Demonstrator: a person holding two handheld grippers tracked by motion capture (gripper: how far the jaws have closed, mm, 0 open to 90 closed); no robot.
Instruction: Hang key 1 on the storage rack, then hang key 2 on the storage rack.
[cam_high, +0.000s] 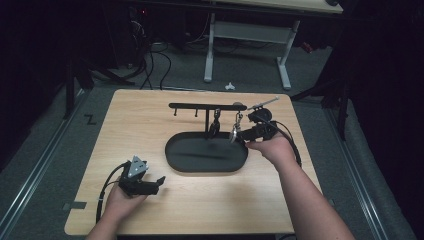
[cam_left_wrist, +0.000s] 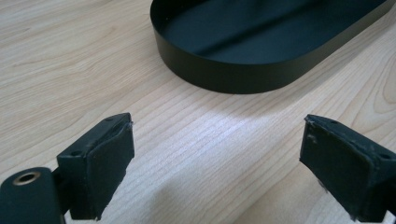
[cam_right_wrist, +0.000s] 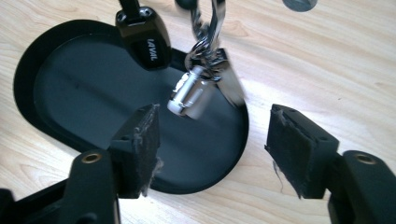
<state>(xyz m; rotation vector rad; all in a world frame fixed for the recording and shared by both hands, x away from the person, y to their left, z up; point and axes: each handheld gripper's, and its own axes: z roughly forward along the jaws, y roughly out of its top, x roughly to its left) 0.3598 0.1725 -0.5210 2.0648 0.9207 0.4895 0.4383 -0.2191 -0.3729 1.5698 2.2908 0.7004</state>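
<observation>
Two keychains hang on rack (cam_high: 207, 106) over black tray (cam_high: 206, 152): black fob (cam_right_wrist: 142, 39), silver keychain (cam_right_wrist: 201, 88); tray looks empty. R gripper (cam_right_wrist: 212, 140) jaws wide, nothing held, just short of silver one; L gripper (cam_left_wrist: 215, 163) wide open, empty, on table (cam_high: 130, 125). Prob. early: unhooking not yet begun.

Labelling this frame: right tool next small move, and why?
Probably ease the right tool forward and close on the silver keychain: it hangs from the rack just ahead of the open jaws, above the black tray, not yet between them.
</observation>
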